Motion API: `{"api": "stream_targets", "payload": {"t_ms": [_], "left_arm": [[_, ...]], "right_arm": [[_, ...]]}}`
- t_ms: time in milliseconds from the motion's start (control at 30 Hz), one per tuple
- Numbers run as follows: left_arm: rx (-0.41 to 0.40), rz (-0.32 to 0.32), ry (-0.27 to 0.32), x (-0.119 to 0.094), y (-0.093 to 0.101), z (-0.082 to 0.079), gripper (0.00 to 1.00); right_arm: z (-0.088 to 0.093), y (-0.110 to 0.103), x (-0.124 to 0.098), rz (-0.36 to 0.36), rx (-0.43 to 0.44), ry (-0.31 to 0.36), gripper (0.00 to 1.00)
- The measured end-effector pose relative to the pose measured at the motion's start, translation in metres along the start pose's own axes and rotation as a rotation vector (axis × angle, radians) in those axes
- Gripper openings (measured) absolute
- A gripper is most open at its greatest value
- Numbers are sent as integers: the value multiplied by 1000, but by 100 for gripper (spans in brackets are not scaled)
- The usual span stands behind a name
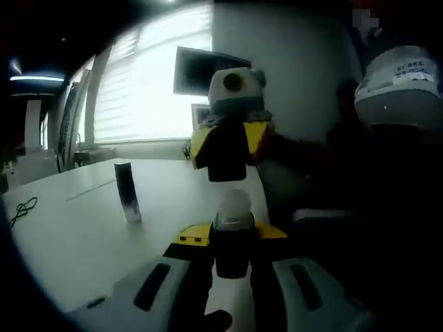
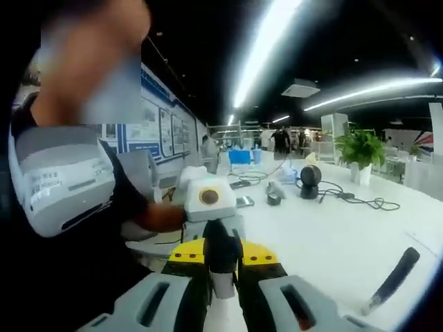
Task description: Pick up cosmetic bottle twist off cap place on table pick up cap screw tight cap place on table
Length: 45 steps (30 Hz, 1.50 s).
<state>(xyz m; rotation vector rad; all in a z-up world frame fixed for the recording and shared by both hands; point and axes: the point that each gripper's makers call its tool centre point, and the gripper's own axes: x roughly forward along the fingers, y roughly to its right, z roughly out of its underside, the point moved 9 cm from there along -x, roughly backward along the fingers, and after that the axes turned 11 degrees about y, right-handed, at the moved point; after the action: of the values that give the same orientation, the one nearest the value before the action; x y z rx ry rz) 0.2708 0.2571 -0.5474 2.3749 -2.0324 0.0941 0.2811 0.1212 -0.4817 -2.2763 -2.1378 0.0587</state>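
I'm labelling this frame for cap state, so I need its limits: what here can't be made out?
- Cap-to-bottle joint: in the left gripper view, the dark cosmetic bottle with pale top sits between the left gripper jaws, which cover its lower body; threads unreadable.
- Right gripper view: the right gripper jaws hide most of what they clamp.
- Dark upright cylinder on the white table: label too small.

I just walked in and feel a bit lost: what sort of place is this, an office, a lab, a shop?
Most likely a large open-plan office or lab. Long strip lights run along the ceiling, white tables carry cables and gadgets, a potted plant stands on one, and posters line the wall.
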Motion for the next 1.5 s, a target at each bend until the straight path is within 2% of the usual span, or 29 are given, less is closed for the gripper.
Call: {"api": "stream_targets", "payload": {"t_ms": [367,633,800,967,1233,1500], "left_arm": [[15,10,-36,2,0,1,10],[15,16,-35,4,0,-1,10],[15,11,-38,4,0,3,10],[16,6,-33,5,0,2,10],[13,-34,-33,6,-3,3,10],[6,-124,-6,4,-6,3,10]], "right_arm": [[1,-4,11,-46,-31,-55,11],[9,-4,13,-61,-75,-107,11],[16,-4,11,-50,-103,-90,11],[15,-4,11,-45,-105,-69,11],[16,-2,10,-5,-108,-69,11],[15,-1,12,72,-141,-53,11]]}}
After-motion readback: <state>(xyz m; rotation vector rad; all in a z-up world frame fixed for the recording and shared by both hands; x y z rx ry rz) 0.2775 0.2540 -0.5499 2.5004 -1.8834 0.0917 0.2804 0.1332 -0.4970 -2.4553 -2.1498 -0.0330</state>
